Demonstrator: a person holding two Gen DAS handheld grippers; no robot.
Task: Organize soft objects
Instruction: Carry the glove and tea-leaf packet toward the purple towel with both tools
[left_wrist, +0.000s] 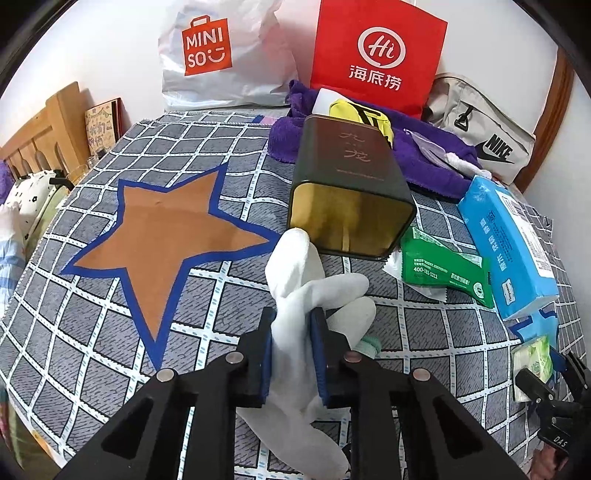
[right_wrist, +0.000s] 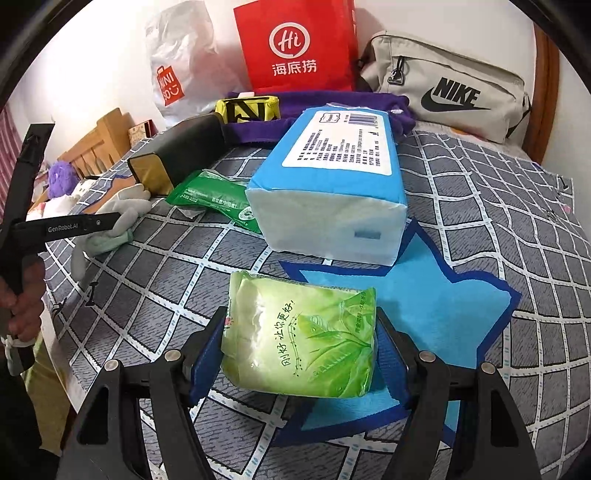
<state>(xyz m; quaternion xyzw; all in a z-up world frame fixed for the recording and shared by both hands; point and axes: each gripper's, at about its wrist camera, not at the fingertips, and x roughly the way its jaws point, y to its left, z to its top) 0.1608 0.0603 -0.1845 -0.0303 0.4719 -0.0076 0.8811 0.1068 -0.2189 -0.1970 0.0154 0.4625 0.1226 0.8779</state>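
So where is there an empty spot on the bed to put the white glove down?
The brown star is bare, with open checked cover around it, left of the tin. Right of the tin it is crowded: green packet, blue tissue pack, purple towel. The left gripper grips the white glove.

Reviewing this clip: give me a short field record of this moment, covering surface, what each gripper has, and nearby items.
surface: grey checked cloth with a brown star patch and a blue star patch
left gripper: shut on white glove
right gripper: pads against both sides of light green tissue pack, which lies over the blue star's edge
near glove: dark tin lying on its side, open end toward the camera
other soft items: dark green wipes pack, blue tissue pack, purple towel
at the back: red paper bag, white plastic bag, beige bag
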